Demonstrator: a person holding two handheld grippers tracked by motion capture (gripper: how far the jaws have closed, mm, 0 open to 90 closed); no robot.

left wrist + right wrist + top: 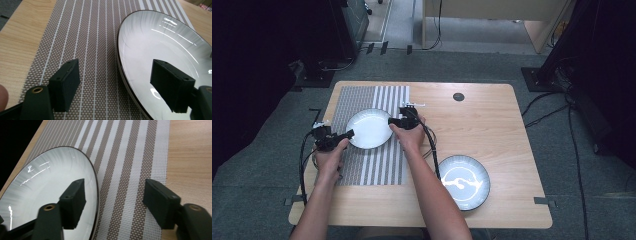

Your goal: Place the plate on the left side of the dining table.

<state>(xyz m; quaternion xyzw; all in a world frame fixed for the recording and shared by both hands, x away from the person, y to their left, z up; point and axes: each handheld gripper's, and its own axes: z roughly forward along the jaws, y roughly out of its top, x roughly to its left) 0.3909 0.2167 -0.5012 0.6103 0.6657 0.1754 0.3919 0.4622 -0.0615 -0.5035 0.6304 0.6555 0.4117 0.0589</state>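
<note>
High view: white plate (369, 128) on striped placemat (362, 165), left gripper (343, 136) and right gripper (395, 120) at opposite rims. Left gripper view: jaws spread, straddling the rim. Right gripper view: likewise unclosed. Glazed, rigid, likely slippery and breakable; hold by opposite rims.

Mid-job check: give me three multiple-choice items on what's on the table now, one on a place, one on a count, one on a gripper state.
1. The plate between the grippers lies on:
A. the striped placemat
B. bare wood
C. the other plate

2. Plates on the table:
A. one
B. two
C. three

3. The left gripper is:
A. shut on the rim
B. open, astride the rim
C. lifted above the table

Answers: 1 A, woven mat shows under the rim; 2 B, a second plate sits near the right on wood; 3 B, jaws stand apart on either side of the rim.
</note>
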